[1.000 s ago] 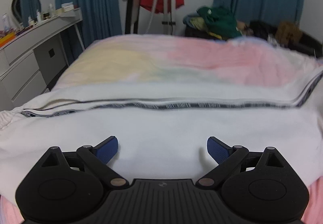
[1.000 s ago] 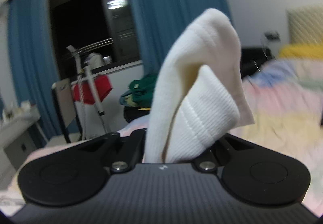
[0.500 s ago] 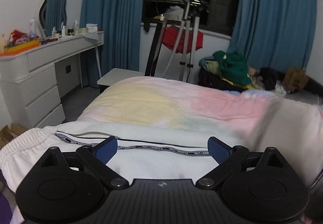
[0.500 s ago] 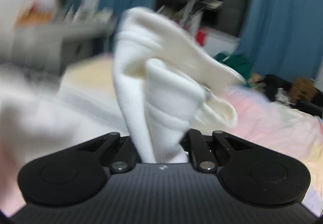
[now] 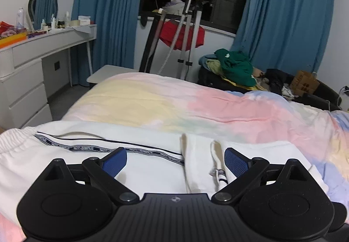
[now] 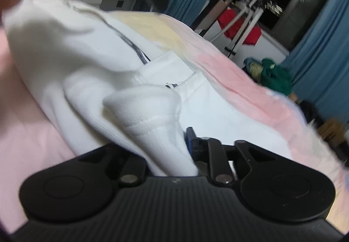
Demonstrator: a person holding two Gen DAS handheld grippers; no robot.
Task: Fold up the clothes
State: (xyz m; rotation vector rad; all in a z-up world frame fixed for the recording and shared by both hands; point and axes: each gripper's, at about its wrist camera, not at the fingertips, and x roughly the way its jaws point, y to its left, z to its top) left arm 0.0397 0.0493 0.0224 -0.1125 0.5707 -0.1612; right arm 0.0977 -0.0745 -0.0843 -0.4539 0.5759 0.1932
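White trousers (image 5: 152, 167) lay spread across the pastel bed cover (image 5: 218, 108), one end doubled back over the rest. Left gripper (image 5: 175, 160) hung above them, jaws wide apart. Right gripper (image 6: 172, 146) was clamped on a ribbed cuff (image 6: 157, 124)

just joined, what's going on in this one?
A person with two handheld grippers is folding white sweatpants with a black printed side stripe on a pastel quilted bed cover. The right gripper has its jaws shut on the ribbed cuff end, carried over the spread leg. The left gripper hangs above the pants, jaws open, holding nothing.
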